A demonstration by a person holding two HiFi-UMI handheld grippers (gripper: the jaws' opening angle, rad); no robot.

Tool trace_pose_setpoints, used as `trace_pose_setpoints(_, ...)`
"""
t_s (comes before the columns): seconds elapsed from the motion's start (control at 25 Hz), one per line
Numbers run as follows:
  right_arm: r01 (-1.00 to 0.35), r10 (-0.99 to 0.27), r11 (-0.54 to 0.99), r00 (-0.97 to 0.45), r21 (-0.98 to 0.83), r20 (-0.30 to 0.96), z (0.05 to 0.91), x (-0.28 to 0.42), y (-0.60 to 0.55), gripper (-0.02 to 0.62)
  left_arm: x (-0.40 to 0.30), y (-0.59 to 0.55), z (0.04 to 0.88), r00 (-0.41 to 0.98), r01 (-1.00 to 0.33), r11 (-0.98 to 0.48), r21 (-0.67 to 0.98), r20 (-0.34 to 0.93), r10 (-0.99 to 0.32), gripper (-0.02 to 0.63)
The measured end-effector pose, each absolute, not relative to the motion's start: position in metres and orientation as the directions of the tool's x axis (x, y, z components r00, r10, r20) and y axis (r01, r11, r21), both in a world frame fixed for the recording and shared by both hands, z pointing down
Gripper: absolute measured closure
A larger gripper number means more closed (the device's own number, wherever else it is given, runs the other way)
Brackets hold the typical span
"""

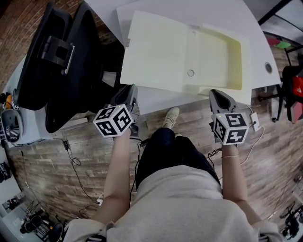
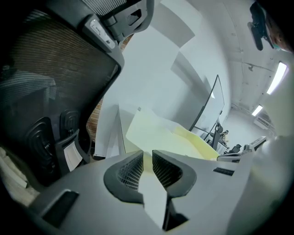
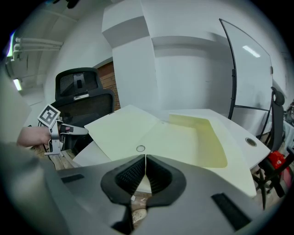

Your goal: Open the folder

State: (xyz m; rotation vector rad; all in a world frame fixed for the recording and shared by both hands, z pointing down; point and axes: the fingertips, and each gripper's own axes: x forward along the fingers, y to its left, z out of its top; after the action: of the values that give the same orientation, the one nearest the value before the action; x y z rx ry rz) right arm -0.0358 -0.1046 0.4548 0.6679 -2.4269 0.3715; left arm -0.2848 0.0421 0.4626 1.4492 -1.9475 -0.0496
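A pale yellow plastic folder (image 1: 215, 56) is laid along the front edge of the white table (image 1: 227, 14), with its wide flat cover (image 1: 156, 52) toward the table's left edge. The cover's near left corner is grasped between the narrowly parted jaws of the left gripper (image 1: 128, 89), and the cover is seen tilted upward there. The right gripper (image 1: 218, 93) is clenched on nothing, its tips at the folder's front edge. A black mesh office chair (image 1: 61, 56) is seen beside the table's left edge.

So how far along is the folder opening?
Done: both claws have a grip. In hand: left claw pinches the cover at its near corner, which seems barely lifted; right claw is shut on the folder at its near edge. Left: swinging the cover open.
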Motion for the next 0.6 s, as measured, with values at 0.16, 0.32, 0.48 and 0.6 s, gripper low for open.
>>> trace_pose_setpoints(0.16, -0.544, -0.386, 0.832, -0.707, -0.108, 0.593, 0.449, -0.034, -0.105, 0.574, -0.283, 0.04, 0.453, -0.137, -0.837, 0.364, 0.409, 0.487, -0.862, 0.546)
trace_pose_setpoints(0.32, -0.543, -0.387, 0.832, -0.713, -0.112, 0.584, 0.443, -0.032, -0.102, 0.574, -0.28, 0.039, 0.442, -0.143, -0.838, 0.358, 0.411, 0.467, -0.873, 0.546)
trace_pose_setpoints(0.48, -0.54, -0.39, 0.834, -0.723, -0.115, 0.57, 0.436, -0.03, -0.097, 0.574, -0.274, 0.037, 0.429, -0.141, -0.857, 0.334, 0.393, 0.443, -0.885, 0.546)
trace_pose_setpoints(0.6, -0.536, -0.39, 0.836, -0.731, -0.118, 0.56, 0.432, -0.028, -0.091, 0.574, -0.269, 0.037, 0.421, -0.135, -0.873, 0.314, 0.373, 0.433, -0.891, 0.546)
